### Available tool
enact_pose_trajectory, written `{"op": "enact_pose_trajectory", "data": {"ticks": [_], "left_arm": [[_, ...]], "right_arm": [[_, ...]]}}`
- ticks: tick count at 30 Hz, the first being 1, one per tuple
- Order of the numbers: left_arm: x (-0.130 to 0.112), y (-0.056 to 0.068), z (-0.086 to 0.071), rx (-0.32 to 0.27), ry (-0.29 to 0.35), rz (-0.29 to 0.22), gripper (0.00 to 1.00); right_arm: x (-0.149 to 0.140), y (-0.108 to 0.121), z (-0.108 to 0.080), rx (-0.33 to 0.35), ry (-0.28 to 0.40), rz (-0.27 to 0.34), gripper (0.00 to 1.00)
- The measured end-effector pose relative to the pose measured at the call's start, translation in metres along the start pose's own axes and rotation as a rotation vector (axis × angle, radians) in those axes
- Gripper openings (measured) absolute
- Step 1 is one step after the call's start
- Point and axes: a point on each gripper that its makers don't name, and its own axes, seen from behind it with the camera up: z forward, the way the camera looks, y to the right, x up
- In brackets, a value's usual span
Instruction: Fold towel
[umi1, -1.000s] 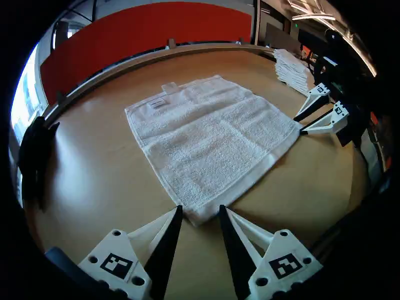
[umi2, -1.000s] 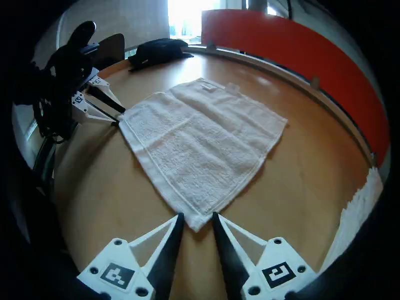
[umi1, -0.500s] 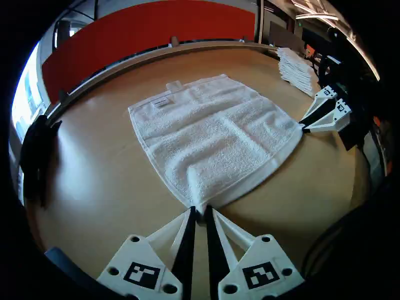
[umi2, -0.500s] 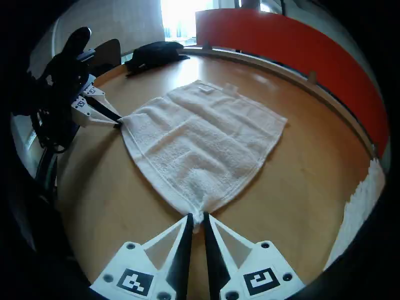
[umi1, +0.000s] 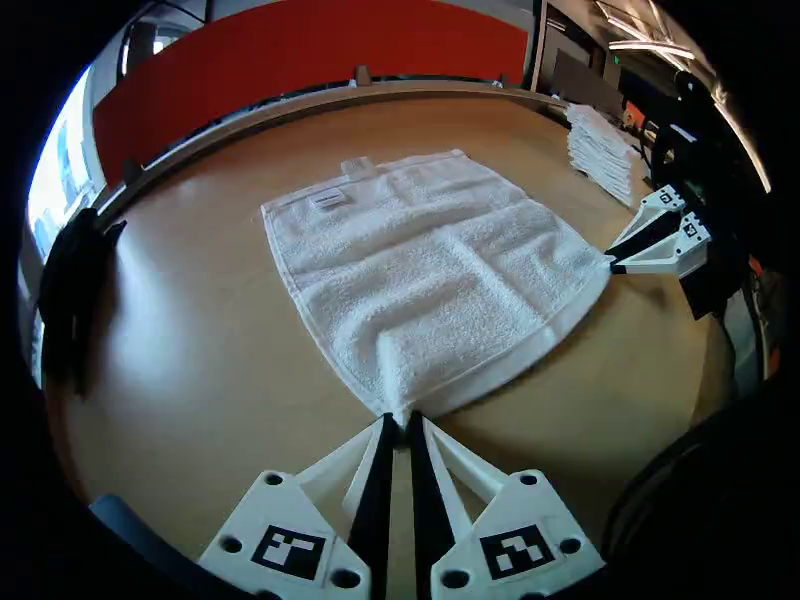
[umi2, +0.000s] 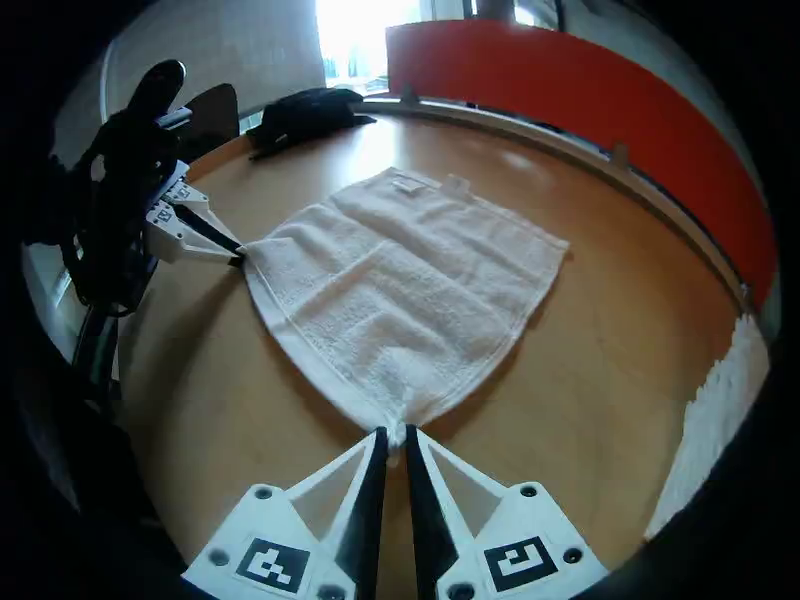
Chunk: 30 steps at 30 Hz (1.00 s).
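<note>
Your left gripper (umi1: 398, 432) and right gripper (umi2: 393, 445) each clamp a towel (umi1: 430, 270) corner (thin bite); yank and one could slip.

Towel (umi1: 430, 270): white terry, roughly square, single layer, unfolded, lying spread on the wooden bench (umi1: 200, 350). It has a flat woven border along the edges, and a small sewn label (umi1: 327, 200) near the far edge. Two adjacent near corners are pinched, one in the left gripper (umi1: 398, 420), one in the right gripper (umi2: 393, 432). Creases radiate from both corners.

Office: desk (umi1: 200, 330), red divider panel (umi1: 300, 60)
</note>
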Motion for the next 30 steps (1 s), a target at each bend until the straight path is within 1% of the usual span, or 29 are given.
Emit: {"op": "enact_pose_trajectory", "data": {"ticks": [5, 14, 23, 30], "left_arm": [[0.006, 0.006, -0.01, -0.002, 0.007, -0.009, 0.11], [0.02, 0.017, -0.031, -0.02, 0.017, -0.031, 0.11], [0.036, 0.022, -0.051, -0.03, 0.017, -0.025, 0.11], [0.044, 0.025, -0.066, -0.036, 0.018, -0.031, 0.11]], "right_arm": [[0.007, 0.001, -0.011, -0.006, 0.02, -0.003, 0.13], [0.027, 0.003, -0.037, -0.025, 0.066, -0.014, 0.13], [0.047, 0.002, -0.061, -0.026, 0.106, -0.014, 0.13], [0.057, 0.0, -0.075, -0.021, 0.121, -0.015, 0.13]]}}
